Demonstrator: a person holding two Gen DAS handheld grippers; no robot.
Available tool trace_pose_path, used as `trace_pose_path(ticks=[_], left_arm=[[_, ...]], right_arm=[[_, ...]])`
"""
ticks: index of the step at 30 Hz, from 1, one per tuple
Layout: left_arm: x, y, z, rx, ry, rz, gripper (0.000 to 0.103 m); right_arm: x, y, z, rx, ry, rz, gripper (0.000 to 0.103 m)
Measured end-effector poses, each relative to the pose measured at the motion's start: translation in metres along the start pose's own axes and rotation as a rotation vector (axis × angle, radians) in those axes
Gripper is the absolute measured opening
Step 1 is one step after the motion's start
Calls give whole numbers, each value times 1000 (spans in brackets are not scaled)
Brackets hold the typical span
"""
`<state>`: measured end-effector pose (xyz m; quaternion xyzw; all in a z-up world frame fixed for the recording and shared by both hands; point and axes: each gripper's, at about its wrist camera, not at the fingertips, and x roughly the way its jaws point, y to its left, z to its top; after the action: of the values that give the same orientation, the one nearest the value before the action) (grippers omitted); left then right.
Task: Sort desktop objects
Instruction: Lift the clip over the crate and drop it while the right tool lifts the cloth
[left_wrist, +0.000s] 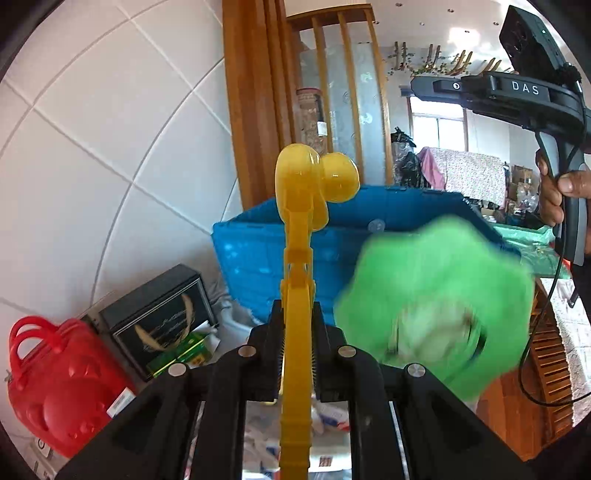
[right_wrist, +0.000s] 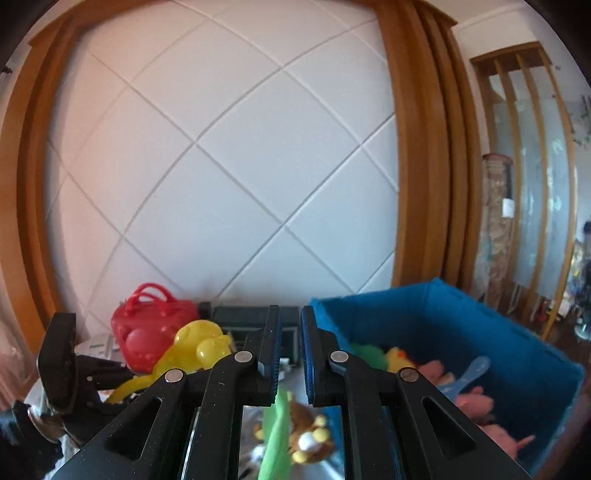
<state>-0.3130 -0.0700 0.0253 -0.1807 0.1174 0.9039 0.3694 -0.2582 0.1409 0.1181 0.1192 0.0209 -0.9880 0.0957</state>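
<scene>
Left gripper (left_wrist: 297, 332) clamps yellow plastic tongs (left_wrist: 299, 236) mid-handle: stiff, light, slick. Right gripper (right_wrist: 290, 354) pinches soft green plush (right_wrist: 277, 439) by its edge; floppy, forgiving.

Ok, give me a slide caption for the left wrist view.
Left claw shut on a yellow plastic toy, raised before the blue bin.

White diamond-tiled wall (right_wrist: 229, 155), wooden trim (right_wrist: 424, 147)

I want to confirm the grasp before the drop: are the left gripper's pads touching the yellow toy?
Touching. The left wrist view shows the left gripper shut on the yellow plastic toy, its flat handle pinched between both pads with no gap.
</scene>
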Motion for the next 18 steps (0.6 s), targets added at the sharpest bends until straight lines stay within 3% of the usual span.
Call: trace_pose_path(ticks=[3, 7, 10, 15, 17, 18], left_arm=[[29, -28, 38, 9, -42, -30, 12], [74, -66, 73, 3, -55, -81, 12], [107, -96, 90, 36, -26, -94, 12], [146, -132, 110, 81, 33, -100, 12], [162, -145, 124, 106, 68, -86, 13], [172, -151, 133, 122, 84, -66, 18]], right_arm=[[-20, -41, 19, -18, -35, -67, 10], [-25, -93, 19, 19, -5, -85, 10], [-25, -123, 6, 29, 17, -103, 11], [-31, -181, -14, 148, 21, -80, 13], [-35, -199, -20, 193, 8, -68, 21], [-36, -207, -23, 212, 3, -67, 33]])
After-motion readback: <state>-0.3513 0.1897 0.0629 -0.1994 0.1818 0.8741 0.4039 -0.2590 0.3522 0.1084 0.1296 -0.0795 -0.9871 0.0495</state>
